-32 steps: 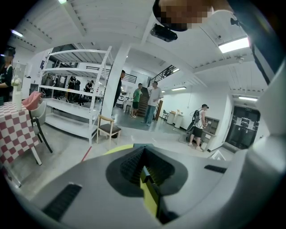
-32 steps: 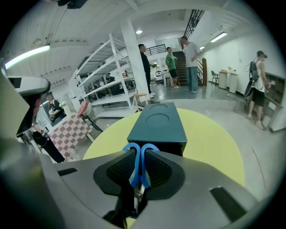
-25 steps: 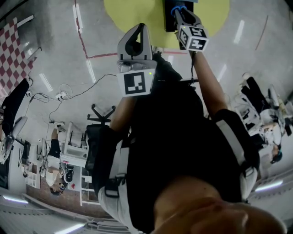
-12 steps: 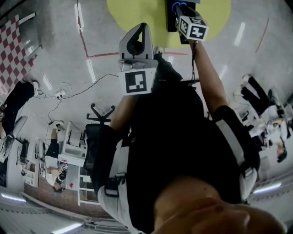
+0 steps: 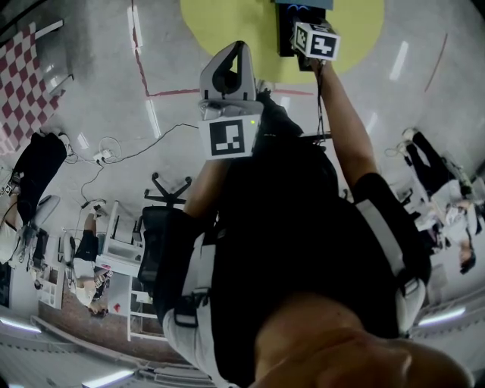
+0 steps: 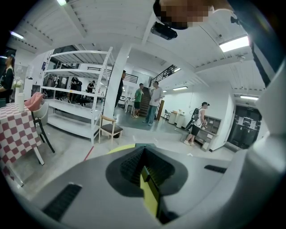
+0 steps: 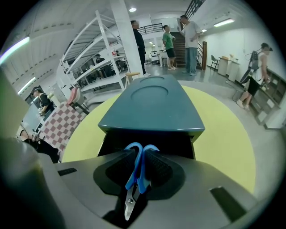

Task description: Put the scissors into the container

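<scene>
Tech 1: Right gripper (image 5: 303, 15) has advanced toward the container (image 5: 284, 30) since 1 s ago. We log its marker cube nearer the box now. Left gripper (image 5: 229, 57) pos. approx. unchanged, well short of the container.

Tech 2: Confirm grip state, R side.

Tech 1: We read the right gripper (image 7: 142, 156) jaws closed on the scissors (image 7: 136, 172), pads pinching the blue handles. Handle loops sit at the container's (image 7: 152, 107) open dark front, just under its teal top. Blades point away from the container, back toward the gripper body. Container rests on the yellow round surface (image 7: 223, 129).

Tech 2: L side?

Tech 1: Left gripper (image 6: 145, 167) jaws are together. We note a thin yellow-green strip (image 6: 149, 199) along the seam and can't ID it. It is held away from the container.
</scene>
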Demonstrator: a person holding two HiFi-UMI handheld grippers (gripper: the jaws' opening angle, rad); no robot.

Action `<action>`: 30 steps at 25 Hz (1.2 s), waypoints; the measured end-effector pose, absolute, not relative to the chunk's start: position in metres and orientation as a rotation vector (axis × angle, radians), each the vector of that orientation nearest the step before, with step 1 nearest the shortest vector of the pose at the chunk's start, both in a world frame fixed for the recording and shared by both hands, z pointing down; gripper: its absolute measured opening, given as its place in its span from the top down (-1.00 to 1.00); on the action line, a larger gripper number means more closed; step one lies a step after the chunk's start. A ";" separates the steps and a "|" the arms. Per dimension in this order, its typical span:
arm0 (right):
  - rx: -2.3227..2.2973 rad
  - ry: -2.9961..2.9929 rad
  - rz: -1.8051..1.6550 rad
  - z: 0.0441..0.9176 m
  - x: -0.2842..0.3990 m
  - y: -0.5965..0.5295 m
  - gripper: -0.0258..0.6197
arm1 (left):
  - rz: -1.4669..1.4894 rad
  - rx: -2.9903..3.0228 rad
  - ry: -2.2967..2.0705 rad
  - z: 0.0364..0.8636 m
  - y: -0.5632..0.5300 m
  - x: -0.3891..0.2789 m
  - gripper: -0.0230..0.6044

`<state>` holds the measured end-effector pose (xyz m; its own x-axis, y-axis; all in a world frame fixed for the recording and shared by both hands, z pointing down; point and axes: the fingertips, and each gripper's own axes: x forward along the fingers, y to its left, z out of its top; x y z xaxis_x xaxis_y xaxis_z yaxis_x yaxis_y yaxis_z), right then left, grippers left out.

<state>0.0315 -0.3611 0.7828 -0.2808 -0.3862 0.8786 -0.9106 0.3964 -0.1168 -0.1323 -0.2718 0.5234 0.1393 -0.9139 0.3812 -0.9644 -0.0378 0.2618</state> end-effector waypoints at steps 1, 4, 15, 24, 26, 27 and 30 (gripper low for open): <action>1.116 -1.844 0.817 0.784 0.032 -0.361 0.70 | 0.153 1.973 -1.797 0.524 -0.271 -0.132 0.93; 1.107 -1.834 0.808 0.786 0.030 -0.361 0.70 | 0.160 1.971 -1.795 0.524 -0.271 -0.132 0.93; 1.112 -1.838 0.796 0.783 0.028 -0.363 0.70 | 0.164 1.979 -1.811 0.517 -0.270 -0.131 0.93; 1.144 -1.867 0.830 0.758 0.028 -0.356 0.70 | 0.154 2.001 -1.852 0.496 -0.258 -0.129 0.93; 1.158 -1.888 0.833 0.745 0.027 -0.353 0.70 | 0.146 2.011 -1.864 0.488 -0.253 -0.128 0.93; 1.169 -1.900 0.830 0.737 0.027 -0.352 0.72 | 0.141 2.016 -1.869 0.484 -0.250 -0.128 0.93; 1.202 -1.929 0.819 0.712 0.030 -0.344 0.86 | 0.118 2.024 -1.869 0.471 -0.238 -0.123 0.93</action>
<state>0.0296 -0.3436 0.7118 -0.3150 -0.4692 0.8250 -0.9194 0.3666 -0.1425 -0.1229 -0.2380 0.4709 0.1114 -0.9426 0.3147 -0.9747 -0.0419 0.2195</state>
